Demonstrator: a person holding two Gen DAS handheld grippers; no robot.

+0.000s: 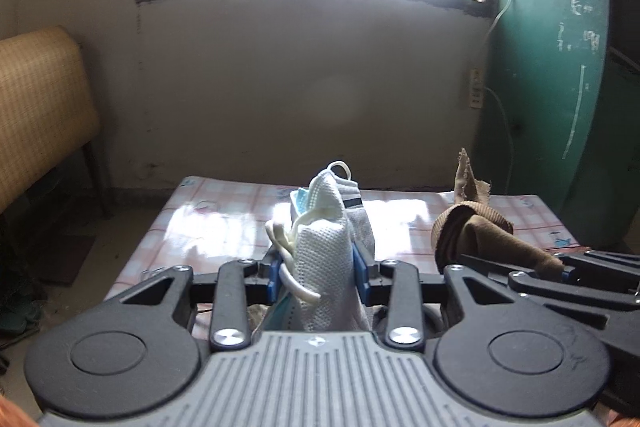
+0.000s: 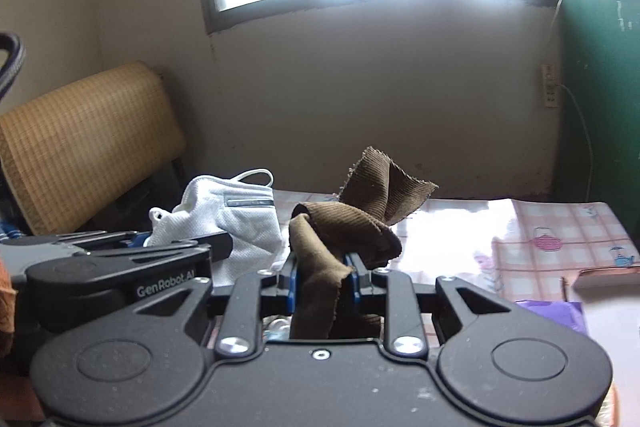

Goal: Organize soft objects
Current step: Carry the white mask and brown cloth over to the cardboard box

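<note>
Both loads are lifted clear of the checked tablecloth [image 1: 224, 227]: left gripper [image 1: 318, 275] clamps a bundle of face masks [image 1: 328, 259], right gripper [image 2: 324, 281] pinches a brown cloth [image 2: 320, 267]; carrying step, destination next, unseen.

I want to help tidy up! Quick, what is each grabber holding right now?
Left gripper: shut on a bunch of face masks.
Right gripper: shut on a brown corduroy cloth.
</note>
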